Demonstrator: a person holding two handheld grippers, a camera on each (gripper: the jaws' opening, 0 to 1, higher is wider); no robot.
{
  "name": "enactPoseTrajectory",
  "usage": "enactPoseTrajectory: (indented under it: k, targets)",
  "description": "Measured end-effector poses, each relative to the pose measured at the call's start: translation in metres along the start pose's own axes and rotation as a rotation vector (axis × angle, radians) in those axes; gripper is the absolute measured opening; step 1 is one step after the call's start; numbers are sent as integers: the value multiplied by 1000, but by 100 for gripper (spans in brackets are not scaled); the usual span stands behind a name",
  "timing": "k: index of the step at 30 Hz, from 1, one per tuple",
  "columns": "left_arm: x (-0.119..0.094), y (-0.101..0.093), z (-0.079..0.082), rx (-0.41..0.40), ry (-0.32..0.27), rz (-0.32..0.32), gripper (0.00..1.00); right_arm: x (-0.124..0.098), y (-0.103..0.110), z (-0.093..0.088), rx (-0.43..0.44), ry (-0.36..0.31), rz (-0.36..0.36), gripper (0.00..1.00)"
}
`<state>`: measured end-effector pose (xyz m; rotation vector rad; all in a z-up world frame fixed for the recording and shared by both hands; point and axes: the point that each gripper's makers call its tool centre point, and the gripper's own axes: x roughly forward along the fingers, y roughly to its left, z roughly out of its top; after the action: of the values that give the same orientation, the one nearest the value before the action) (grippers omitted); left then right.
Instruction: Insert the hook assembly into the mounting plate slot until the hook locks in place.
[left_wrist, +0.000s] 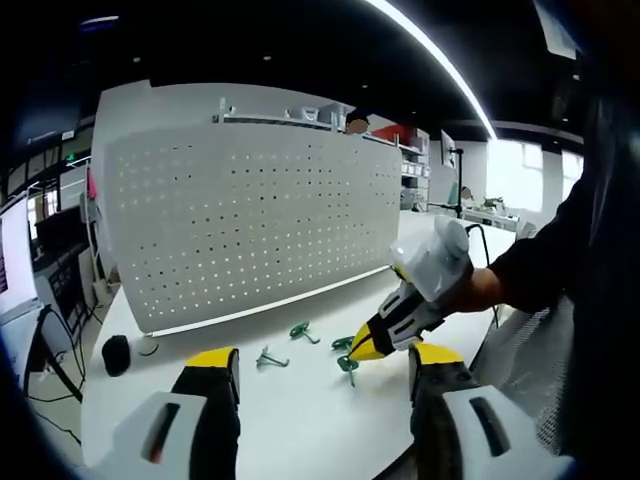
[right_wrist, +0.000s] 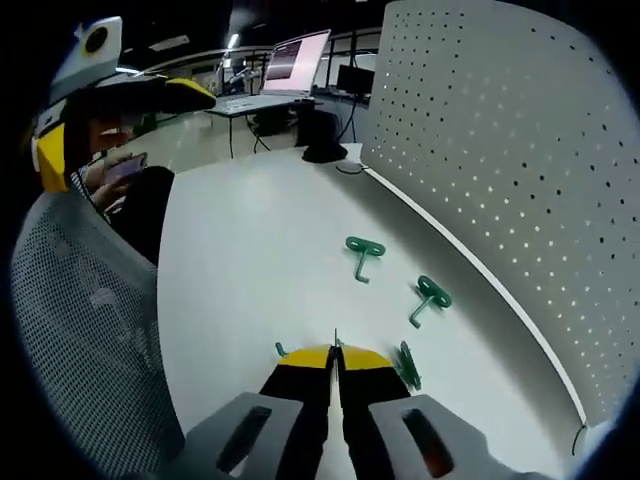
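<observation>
I am working my right tool (right_wrist: 337, 362) down onto the white table (right_wrist: 250, 260), its yellow tips pressed together with only a thin line between them. A sliver of green is peeking out at 9 o'clock of the tips and another green hook (right_wrist: 406, 364) is lying just at 3 o'clock of them, so I cannot tell whether I am pinching anything. In the left gripper view this tool (left_wrist: 362, 348) is touching down among the hooks. 2 more hooks are resting further out at 12 and 1 o'clock: one (right_wrist: 362, 255) mid-table, one (right_wrist: 428, 298) nearer the pegboard (right_wrist: 520, 170), which is standing upright along the table's far edge.

My left tool (left_wrist: 325, 375) is hanging wide open over the table, holding nothing.

To do this well, I am judging I should grip 1 hook by its stem, keep its flat head facing outward, and only then carry it to a pegboard hole.
</observation>
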<state>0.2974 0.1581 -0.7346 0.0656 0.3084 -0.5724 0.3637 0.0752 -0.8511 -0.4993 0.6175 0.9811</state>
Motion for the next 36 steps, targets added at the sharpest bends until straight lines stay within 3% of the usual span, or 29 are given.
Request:
enactPoseTrajectory:
  k: [8,20,27,36]
  targets:
    - [0,-1,3,5,-10,-12,68,-15,-3,17,52,-43,-8,0]
    - [-4,-6,19,22,-62,-20,57,-54,3,64,154,-167,-2,0]
    - [-7,-10,29,25,-102,-24,46,-74,18,98,200,-262,33,0]
    - [-10,-9,41,11,-156,-17,35,-96,37,133,195,-345,65,0]
